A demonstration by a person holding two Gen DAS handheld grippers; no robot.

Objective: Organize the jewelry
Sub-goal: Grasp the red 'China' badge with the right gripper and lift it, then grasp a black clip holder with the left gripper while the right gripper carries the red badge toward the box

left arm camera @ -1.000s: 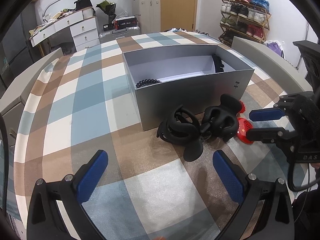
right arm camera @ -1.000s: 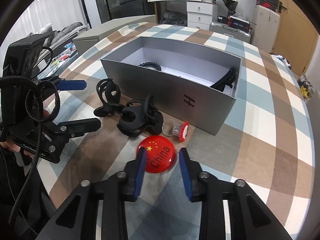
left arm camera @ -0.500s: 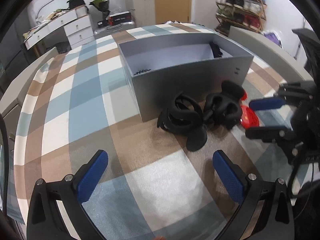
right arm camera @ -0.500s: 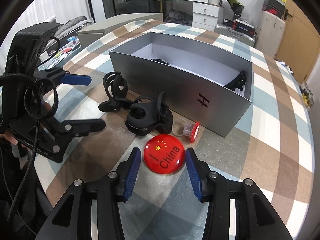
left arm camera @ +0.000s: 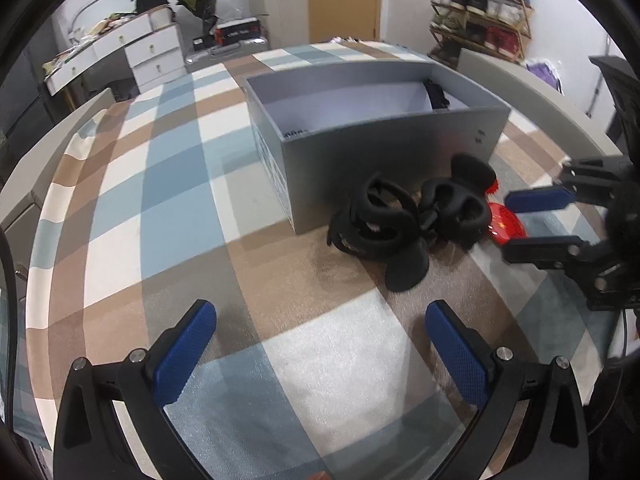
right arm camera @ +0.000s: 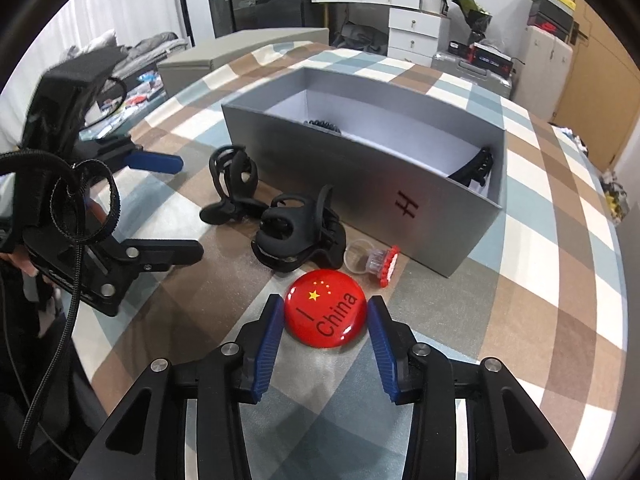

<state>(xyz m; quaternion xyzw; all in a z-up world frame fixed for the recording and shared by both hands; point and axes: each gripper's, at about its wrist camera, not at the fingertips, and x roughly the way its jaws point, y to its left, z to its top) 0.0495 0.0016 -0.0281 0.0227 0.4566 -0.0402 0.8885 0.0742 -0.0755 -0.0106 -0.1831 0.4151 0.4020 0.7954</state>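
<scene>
Left wrist view: the left gripper (left arm camera: 320, 344) hangs over bare checked tablecloth (left arm camera: 168, 200), jaws wide apart, nothing between them. Two black hair claws (left arm camera: 416, 220) lie ahead, against the grey box (left arm camera: 384, 148).

Right wrist view: the right gripper (right arm camera: 325, 320) brackets the red badge (right arm camera: 325, 314) lying flat on the cloth. Its jaws are closing; both pads sit at the badge's rim, contact uncertain. A red-topped ring (right arm camera: 374, 260) lies just beyond, beside the box.
</scene>
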